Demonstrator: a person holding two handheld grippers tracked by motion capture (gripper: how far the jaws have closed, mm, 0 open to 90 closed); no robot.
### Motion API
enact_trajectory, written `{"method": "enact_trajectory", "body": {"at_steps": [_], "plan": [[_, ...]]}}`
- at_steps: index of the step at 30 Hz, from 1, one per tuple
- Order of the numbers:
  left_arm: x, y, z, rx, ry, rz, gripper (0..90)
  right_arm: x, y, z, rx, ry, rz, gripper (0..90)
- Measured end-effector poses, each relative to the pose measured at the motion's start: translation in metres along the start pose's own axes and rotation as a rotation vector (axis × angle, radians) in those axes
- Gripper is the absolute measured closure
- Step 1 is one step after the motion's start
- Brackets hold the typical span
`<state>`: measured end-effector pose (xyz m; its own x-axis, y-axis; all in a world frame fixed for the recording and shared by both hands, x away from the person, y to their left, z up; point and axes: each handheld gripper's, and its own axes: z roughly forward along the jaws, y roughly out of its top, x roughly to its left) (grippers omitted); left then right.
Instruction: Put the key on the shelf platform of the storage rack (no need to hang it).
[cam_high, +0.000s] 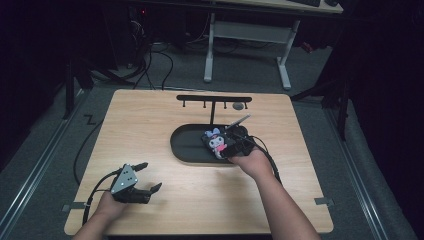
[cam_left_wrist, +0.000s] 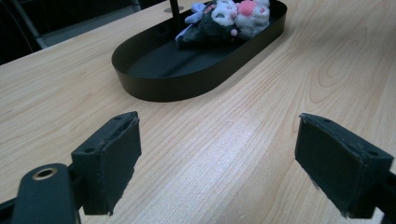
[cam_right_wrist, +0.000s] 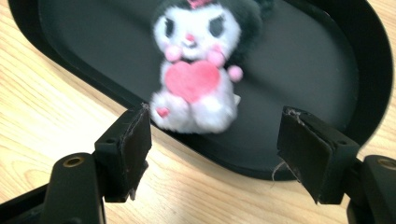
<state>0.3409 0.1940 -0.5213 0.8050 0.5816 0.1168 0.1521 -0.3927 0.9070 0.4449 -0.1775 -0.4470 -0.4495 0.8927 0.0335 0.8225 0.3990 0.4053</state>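
Plush toy (cam_right_wrist: 194, 74) is lying in the black tray (cam_right_wrist: 303, 70) (heart on its belly, seen from the right gripper view), with the right gripper (cam_right_wrist: 215, 140) spread, holding nothing. Left gripper (cam_high: 145, 177) is resting wide apart on the table (cam_high: 150, 130).

high view — fixed above the person's side, facing forward and down over the whole table (cam_high: 150, 130). left gripper view — low over the wood, well back, looking across at the black tray (cam_left_wrist: 154, 88). right gripper view — close, tilted down on the plush toy (cam_right_wrist: 196, 84). all three share tray and toy.
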Motion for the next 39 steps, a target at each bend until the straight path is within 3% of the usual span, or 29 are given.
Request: {"method": "enact_trajectory", "body": {"at_steps": [15,24,28,30,39], "plan": [[-0.001,0.000,0.000,0.005,0.000,0.005,15.4,-0.013,-0.039,-0.001,-0.109,-0.004,-0.008,29.9],[-0.001,0.000,0.000,0.007,0.003,0.007,15.4,-0.018,-0.076,-0.005,-0.187,-0.005,-0.008,28.4],[-0.002,0.000,0.001,0.011,0.003,0.008,15.4,-0.023,-0.093,-0.006,-0.230,-0.002,0.014,25.8],[-0.002,0.000,0.001,0.011,0.003,0.010,15.4,-0.026,-0.103,-0.006,-0.257,-0.030,0.023,20.2],[-0.003,0.000,0.001,0.015,0.005,0.016,15.4,-0.030,-0.145,-0.008,-0.353,-0.046,0.075,15.7]]}}
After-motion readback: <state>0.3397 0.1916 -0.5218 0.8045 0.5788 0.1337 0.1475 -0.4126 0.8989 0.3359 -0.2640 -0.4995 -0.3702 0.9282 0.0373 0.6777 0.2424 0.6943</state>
